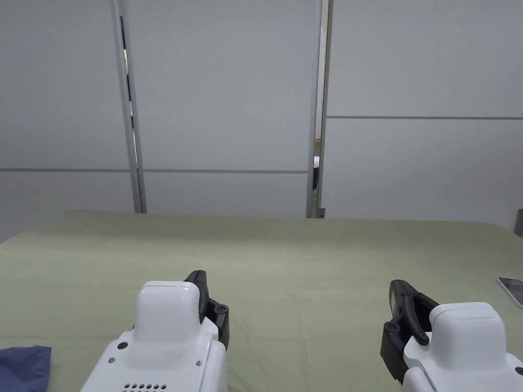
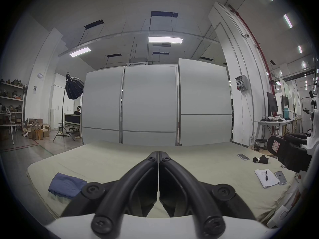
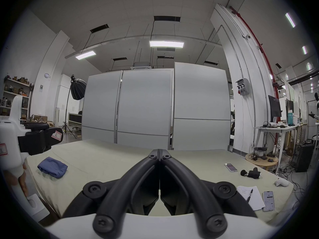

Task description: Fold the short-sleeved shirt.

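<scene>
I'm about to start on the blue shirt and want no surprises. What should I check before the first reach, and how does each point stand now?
1. Left gripper free: ok, jaws together on nothing.
2. Right gripper free: ok, jaws together on nothing.
3. Jaws ready to take cloth: not ok, both need opening first.
4. Blue shirt located: ok, bunched near the left edge of the green table cover, apart from both grippers.
5. Shirt spread flat for folding: not ok, it lies crumpled.
6. Clutter away from the shirt: ok, the phones, paper with pen and massage gun lie at the far right.
</scene>
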{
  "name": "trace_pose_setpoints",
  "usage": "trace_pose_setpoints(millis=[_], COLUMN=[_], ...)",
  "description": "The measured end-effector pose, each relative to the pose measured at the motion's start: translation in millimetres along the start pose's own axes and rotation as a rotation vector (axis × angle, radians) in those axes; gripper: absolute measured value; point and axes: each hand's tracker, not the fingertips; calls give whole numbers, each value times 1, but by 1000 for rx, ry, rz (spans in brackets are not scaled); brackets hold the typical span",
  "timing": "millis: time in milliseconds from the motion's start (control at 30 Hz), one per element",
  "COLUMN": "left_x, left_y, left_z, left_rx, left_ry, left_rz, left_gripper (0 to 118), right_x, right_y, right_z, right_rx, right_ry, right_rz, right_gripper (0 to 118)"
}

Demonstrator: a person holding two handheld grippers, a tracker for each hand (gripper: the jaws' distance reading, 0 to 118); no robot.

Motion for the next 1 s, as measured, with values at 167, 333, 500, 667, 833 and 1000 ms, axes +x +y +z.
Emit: trace_pose_setpoints(millis=[167, 333, 500, 667, 833, 1000], left_x=[1, -5, -2, 1, -6, -5], left_y=[-1, 1, 0, -4, -1, -2], left_z=[2, 7, 3, 9, 7, 7], left_rx=[11, 25, -31, -16, 11, 16], left_ry=[4, 2, -51, -22, -5, 16], left_rz=[-8, 32, 34, 15, 37, 19], left_gripper=[1, 118, 118, 118, 118, 118], right_x=[-1, 0, -6, -1, 1, 0], right_y=[-1, 1, 12, -3, -2, -1], right_z=[1, -7, 13, 2, 4, 5], right_rx=[10, -65, 6, 3, 7, 9], right_ry=[-4, -1, 4, -5, -17, -21], right_rz=[5, 17, -1, 2, 0, 6], right_gripper=[2, 118, 118, 118, 118, 118])
